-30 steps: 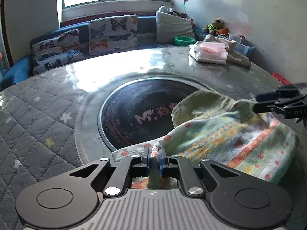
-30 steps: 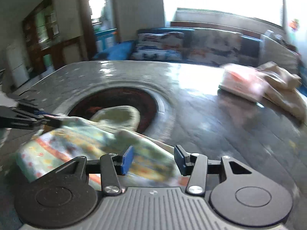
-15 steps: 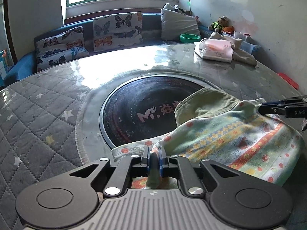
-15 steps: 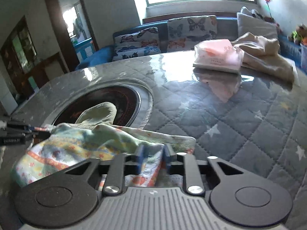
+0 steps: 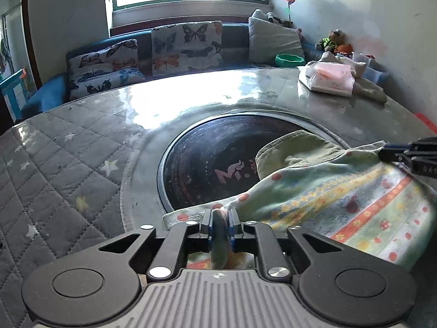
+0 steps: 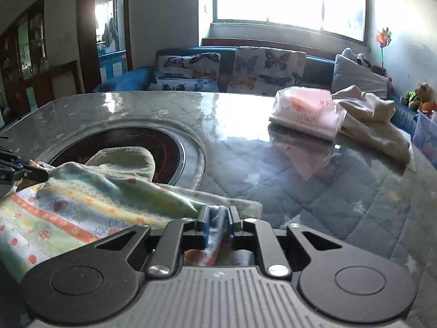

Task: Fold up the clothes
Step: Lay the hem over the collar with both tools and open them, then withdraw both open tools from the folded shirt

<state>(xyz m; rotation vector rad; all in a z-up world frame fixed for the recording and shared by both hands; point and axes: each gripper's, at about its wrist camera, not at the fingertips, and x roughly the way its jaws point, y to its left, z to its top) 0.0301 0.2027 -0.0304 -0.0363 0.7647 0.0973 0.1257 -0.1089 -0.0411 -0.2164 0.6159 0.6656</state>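
- Item under handling: one patterned garment point(image 5: 341, 199), pale green with orange bands and red spots, lying partly on the quilted table point(image 5: 68, 169) and partly over the dark round inset point(image 5: 207, 158) at the table's centre; an olive-lined part of it rests on the inset
- Left gripper point(image 5: 220, 225): pads clamped on a bunched edge of the garment at its near left side. A second ago the pinch was tighter; the jaws are now easing apart, with cloth still visibly pressed between them
- Right gripper point(image 6: 217, 222): a second ago its fingers stood wide apart above the cloth with nothing between them. They have since closed on a fold at the garment's right edge and are now opening a little, the fabric still gripped between the pads
- In the left wrist view the right gripper shows at the far right edge, at the garment's opposite corner
- Finding: the garment is now held at two ends, where a second ago only the left end was secured. In my judgement this sets up the lift or stretch that a fold needs
- Concern: both grips are loosening together; either edge may slip if the garment is raised now
- Also present, well apart from the work: a pink tissue pack point(image 6: 306, 112) on beige cloth point(image 6: 374, 120)
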